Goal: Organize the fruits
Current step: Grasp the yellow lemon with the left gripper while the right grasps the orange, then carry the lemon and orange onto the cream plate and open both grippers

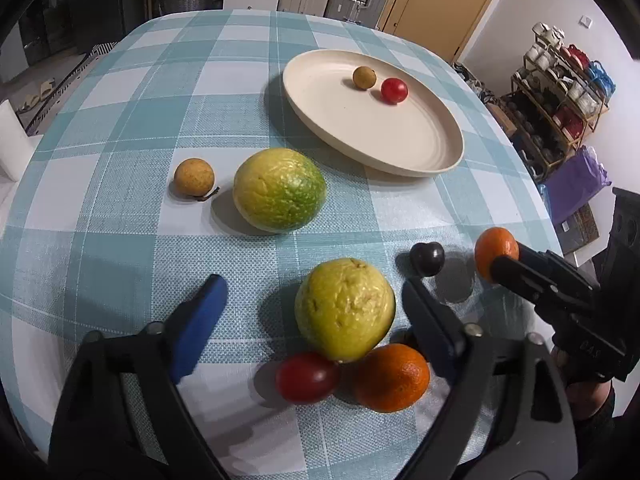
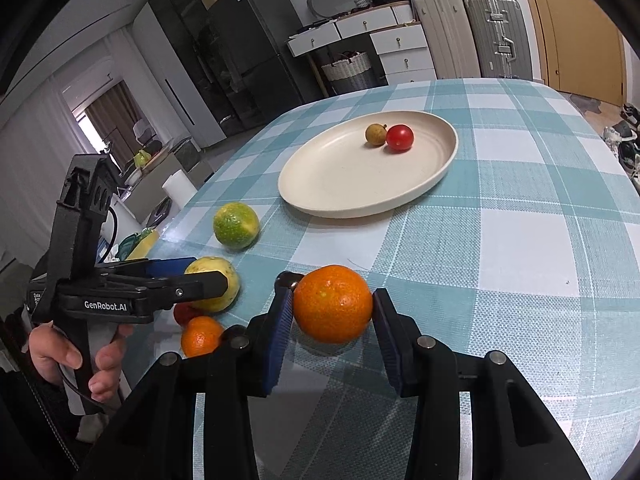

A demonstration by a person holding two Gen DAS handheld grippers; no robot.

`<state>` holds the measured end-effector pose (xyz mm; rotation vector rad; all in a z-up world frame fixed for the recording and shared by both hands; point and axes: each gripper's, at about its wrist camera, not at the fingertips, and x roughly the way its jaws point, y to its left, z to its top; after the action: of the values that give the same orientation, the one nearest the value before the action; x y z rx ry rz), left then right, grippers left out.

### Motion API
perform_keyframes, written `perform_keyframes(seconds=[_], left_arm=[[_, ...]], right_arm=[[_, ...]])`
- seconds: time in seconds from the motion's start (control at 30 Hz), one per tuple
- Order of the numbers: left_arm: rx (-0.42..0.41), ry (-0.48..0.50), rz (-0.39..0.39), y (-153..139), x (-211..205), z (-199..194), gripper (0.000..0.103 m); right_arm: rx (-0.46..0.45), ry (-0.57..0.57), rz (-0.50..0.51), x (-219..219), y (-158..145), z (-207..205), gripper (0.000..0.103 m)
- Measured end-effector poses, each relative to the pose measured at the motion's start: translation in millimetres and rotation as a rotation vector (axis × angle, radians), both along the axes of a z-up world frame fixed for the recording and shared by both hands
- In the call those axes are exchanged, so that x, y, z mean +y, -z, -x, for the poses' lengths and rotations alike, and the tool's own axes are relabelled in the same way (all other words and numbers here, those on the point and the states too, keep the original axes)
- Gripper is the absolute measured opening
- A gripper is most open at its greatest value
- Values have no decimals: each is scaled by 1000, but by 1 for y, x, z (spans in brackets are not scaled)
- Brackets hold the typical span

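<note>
My right gripper (image 2: 333,309) is shut on an orange (image 2: 333,303), also seen in the left wrist view (image 1: 496,251). My left gripper (image 1: 316,292) is open around a yellow guava (image 1: 345,309). By it lie a red tomato (image 1: 307,377), a second orange (image 1: 391,377) and a dark plum (image 1: 427,258). Farther off lie a green-yellow guava (image 1: 279,189) and a brown longan (image 1: 194,177). The cream plate (image 1: 400,136) holds a longan (image 1: 364,77) and a red tomato (image 1: 394,90); it also shows in the right wrist view (image 2: 344,184).
The table has a blue-and-white checked cloth (image 1: 120,128). Its near left edge (image 2: 176,216) is by a white paper roll (image 2: 179,188). Suitcases (image 2: 496,32) and drawers stand behind the table. A shelf of cups (image 1: 560,92) stands to the right.
</note>
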<state>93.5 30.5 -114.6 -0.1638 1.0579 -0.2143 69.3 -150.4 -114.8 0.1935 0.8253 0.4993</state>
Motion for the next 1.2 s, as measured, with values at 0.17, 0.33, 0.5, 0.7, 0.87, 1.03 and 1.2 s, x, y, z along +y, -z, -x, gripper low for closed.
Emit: perform_keyframes(seconds=[0.17, 0.33, 0.5, 0.7, 0.87, 1.03, 1.2], left_arm=[[27, 29, 41, 4, -1, -2, 60], [20, 60, 46, 6, -5, -3, 46], [2, 71, 46, 1, -6, 0, 45], [-26, 92, 75, -20, -7, 0, 45], [-60, 111, 90, -45, -7, -13, 45], [-79, 117, 95, -62, -6, -42, 46], [-70, 106, 118, -67, -5, -80, 46]], right_arm=[[-4, -7, -3, 0, 0, 0, 42], [-4, -13, -4, 1, -1, -1, 42], [-5, -13, -3, 1, -2, -1, 42], [-22, -16, -10, 0, -10, -6, 42], [-70, -33, -20, 4, -28, -17, 42], [-95, -35, -30, 6, -38, -37, 42], [-95, -34, -53, 6, -44, -61, 42]])
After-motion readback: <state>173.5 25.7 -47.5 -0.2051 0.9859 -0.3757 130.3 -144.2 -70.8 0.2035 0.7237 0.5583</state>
